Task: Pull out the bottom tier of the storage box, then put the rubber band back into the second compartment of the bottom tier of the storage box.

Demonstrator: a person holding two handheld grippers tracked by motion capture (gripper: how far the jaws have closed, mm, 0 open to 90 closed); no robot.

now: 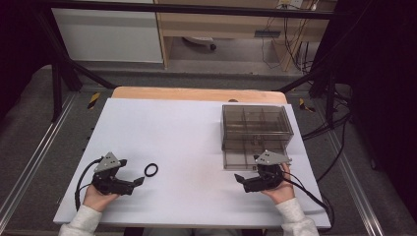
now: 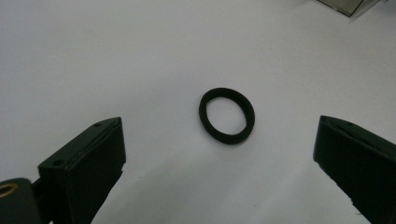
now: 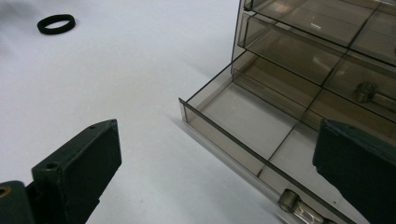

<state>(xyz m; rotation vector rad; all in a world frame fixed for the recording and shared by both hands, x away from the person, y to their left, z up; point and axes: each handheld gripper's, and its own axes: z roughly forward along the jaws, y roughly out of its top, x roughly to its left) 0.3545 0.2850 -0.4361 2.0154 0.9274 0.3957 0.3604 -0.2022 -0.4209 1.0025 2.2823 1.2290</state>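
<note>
A small black rubber ring (image 1: 151, 170) lies flat on the white table top, at the front left. My left gripper (image 1: 132, 172) sits just left of it, open, jaws pointing at it. In the left gripper view the ring (image 2: 227, 115) lies between and a little beyond the wide-open jaws of the left gripper (image 2: 218, 140), untouched. A smoky clear drawer box (image 1: 255, 125) stands at the right, its bottom drawer (image 1: 240, 160) pulled out. My right gripper (image 1: 247, 168) hovers open at that drawer's front. In the right gripper view the right gripper (image 3: 218, 135) faces the empty open drawer (image 3: 243, 116); the ring (image 3: 56, 23) lies far left.
The white sheet (image 1: 187, 137) covers a wooden table whose far edge (image 1: 196, 93) shows behind it. The drawer has a small metal knob (image 3: 292, 203) on its front. Cables trail from both grippers toward the table's front edge. Dark frame bars stand left and right.
</note>
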